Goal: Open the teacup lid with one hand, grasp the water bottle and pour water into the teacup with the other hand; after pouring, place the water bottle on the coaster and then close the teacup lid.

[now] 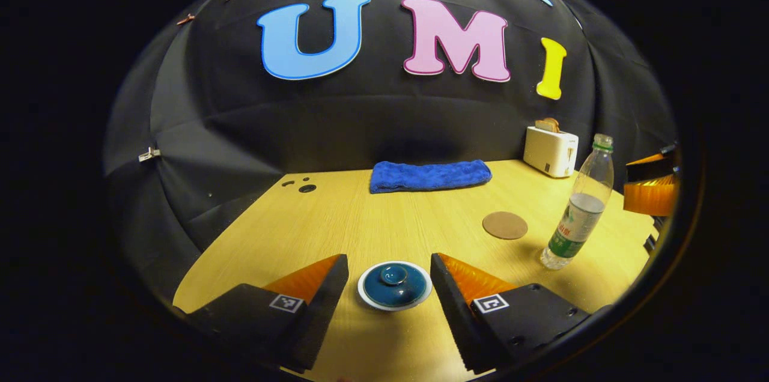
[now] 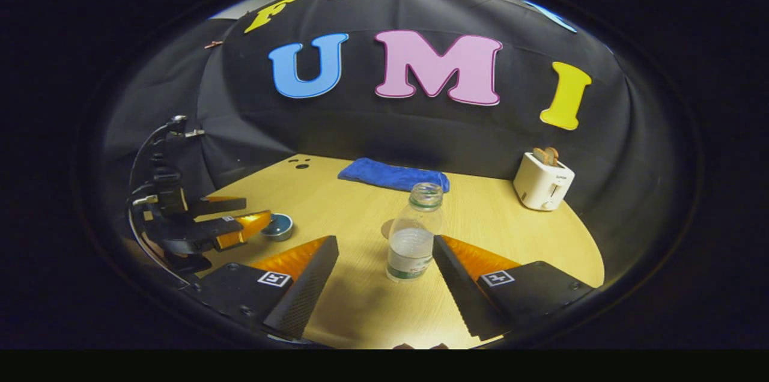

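Observation:
A teacup with a dark blue lid (image 1: 394, 284) on it stands on the wooden table (image 1: 360, 220), between the fingers of my open left gripper (image 1: 389, 262), which touch neither side. A clear water bottle (image 2: 414, 232), part full with a green label, stands upright between the fingers of my open right gripper (image 2: 384, 244), closer to the right finger; no contact shows. The round brown coaster (image 1: 505, 225) lies left of the bottle (image 1: 580, 208). In the right gripper view the left gripper (image 2: 249, 217) sits far left by the teacup (image 2: 277, 226).
A folded blue towel (image 1: 429, 175) lies along the table's back edge. At the back right stands a white toaster (image 1: 550, 151) with bread in it. Small holes (image 1: 306, 188) mark the table's back left corner. The right gripper (image 1: 652, 187) shows at the right edge.

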`<state>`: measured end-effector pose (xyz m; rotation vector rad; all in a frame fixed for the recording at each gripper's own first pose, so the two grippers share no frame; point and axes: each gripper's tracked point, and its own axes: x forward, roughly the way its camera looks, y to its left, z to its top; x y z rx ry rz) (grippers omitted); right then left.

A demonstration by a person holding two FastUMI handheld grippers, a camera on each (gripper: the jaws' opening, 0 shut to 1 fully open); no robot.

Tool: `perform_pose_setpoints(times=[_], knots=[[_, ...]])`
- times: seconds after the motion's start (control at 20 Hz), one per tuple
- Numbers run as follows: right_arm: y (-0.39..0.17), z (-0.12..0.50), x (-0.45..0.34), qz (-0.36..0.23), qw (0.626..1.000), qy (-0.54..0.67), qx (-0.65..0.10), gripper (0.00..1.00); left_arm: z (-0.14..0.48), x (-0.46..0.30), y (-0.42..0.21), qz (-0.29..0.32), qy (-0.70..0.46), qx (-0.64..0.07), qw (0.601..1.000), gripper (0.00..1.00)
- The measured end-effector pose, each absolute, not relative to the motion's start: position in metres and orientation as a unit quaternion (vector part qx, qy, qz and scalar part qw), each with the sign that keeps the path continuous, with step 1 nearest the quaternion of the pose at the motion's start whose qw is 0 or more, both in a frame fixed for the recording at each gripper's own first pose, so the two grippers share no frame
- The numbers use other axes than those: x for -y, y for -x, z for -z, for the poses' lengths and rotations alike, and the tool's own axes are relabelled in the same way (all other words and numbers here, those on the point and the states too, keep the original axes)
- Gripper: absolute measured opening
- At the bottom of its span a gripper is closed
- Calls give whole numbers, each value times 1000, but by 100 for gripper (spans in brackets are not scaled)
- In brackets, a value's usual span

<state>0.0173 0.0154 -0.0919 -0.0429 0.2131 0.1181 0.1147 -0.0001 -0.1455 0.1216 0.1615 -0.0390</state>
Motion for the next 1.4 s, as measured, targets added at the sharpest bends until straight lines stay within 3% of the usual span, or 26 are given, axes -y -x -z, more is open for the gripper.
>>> perform_pose_setpoints(times=[0.2,0.4,0.55,0.65,0.7,0.8,0.85,0.95,1.0,1.35,1.4], knots=[[-10,114,-15,-53,990,12,-127,98,160,5,-131,32,-64,-76,995,76],[-11,125,-15,-48,989,2,-141,99,171,9,-137,36,-67,-80,994,73],[-14,124,-17,-46,989,1,-141,98,173,8,-136,33,-63,-82,994,59],[-14,125,-19,-49,989,-1,-142,98,174,8,-135,31,-61,-82,994,63],[-15,126,-19,-48,989,0,-142,98,176,7,-135,30,-62,-83,994,54],[-14,127,-18,-48,989,3,-142,98,178,5,-136,25,-67,-87,994,51],[-15,127,-17,-48,989,3,-142,99,180,5,-136,25,-67,-87,994,42],[-16,128,-16,-46,989,3,-141,98,179,4,-136,25,-69,-86,994,45],[-19,128,-15,-44,989,3,-140,98,177,3,-136,24,-71,-84,994,36],[-27,134,-11,-27,992,14,-125,98,173,3,-135,15,-75,-84,994,27],[-29,135,-10,-25,992,10,-123,98,170,4,-135,16,-72,-82,994,20]])
